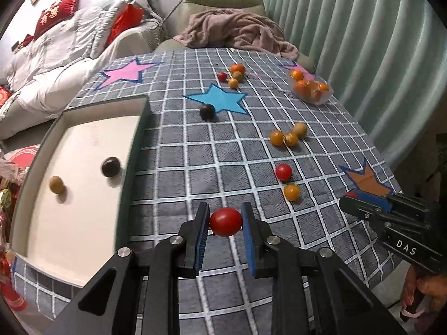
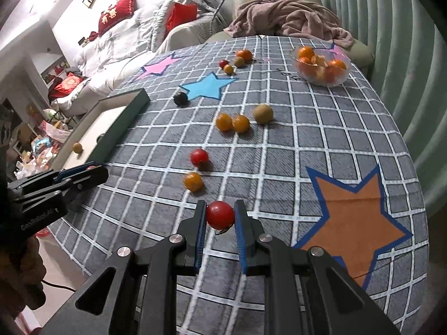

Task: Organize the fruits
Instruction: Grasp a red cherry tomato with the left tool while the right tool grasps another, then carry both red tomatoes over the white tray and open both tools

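My left gripper [image 1: 225,217] is shut on a red tomato [image 1: 225,222], held above the checked cloth beside the white tray [image 1: 83,150]. A dark fruit [image 1: 111,167] and a tan fruit [image 1: 56,184] lie in that tray. My right gripper [image 2: 220,212] is shut on another red tomato [image 2: 220,215], lifted near the orange star [image 2: 354,217]. Loose on the cloth are a red tomato [image 2: 199,157], an orange fruit [image 2: 193,181], two orange fruits [image 2: 232,122] with a tan one [image 2: 263,114], and a dark fruit [image 2: 180,98].
A clear bowl of oranges [image 2: 321,65] stands at the far right. A small cluster of fruits [image 2: 236,58] lies at the far end past the blue star [image 2: 206,86]. A sofa, a blanket-covered armchair and a curtain surround the table. The other gripper [image 2: 81,173] shows at left.
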`<state>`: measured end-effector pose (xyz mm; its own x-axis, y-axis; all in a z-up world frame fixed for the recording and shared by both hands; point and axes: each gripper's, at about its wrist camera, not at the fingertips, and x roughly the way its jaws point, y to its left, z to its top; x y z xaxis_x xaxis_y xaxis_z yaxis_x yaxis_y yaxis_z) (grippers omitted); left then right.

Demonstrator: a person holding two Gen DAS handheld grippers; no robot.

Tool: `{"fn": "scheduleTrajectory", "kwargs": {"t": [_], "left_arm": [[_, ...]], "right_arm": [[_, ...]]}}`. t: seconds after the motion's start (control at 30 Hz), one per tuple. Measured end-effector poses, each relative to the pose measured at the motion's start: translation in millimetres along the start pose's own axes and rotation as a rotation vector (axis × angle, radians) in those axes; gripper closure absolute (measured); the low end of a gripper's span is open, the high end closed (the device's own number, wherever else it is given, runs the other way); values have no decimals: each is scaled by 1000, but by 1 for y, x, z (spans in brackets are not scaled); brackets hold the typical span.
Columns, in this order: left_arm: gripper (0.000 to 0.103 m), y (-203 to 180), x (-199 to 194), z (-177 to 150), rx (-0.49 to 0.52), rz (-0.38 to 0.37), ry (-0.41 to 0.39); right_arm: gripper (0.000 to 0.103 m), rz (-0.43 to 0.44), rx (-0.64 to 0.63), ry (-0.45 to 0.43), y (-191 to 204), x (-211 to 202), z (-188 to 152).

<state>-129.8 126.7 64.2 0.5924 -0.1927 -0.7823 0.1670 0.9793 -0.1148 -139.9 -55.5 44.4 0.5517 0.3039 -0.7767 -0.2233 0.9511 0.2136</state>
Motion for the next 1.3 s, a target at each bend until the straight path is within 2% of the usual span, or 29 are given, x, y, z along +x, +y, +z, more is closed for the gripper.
{"fn": "scheduleTrajectory", "kwargs": {"t": [0.3, 0.57, 0.77, 0.97, 1.17, 1.3], "left_arm": [[78, 38, -23, 0, -47, 54, -36], [78, 101, -41, -2, -110, 149, -62], [78, 145, -40, -8, -151, 229, -49], [78, 176, -22, -14, -179, 289, 2], [78, 195, -7, -19, -179, 344, 36], [78, 203, 4, -19, -184, 351, 61]], "right_arm": [[81, 41, -34, 1, 32, -5, 20], [81, 125, -108, 22, 89, 6, 46], [81, 202, -191, 65, 152, 31, 62], [81, 248, -255, 121, 204, 60, 69], [82, 246, -301, 184, 242, 96, 70], [82, 224, -311, 228, 254, 122, 70]]}}
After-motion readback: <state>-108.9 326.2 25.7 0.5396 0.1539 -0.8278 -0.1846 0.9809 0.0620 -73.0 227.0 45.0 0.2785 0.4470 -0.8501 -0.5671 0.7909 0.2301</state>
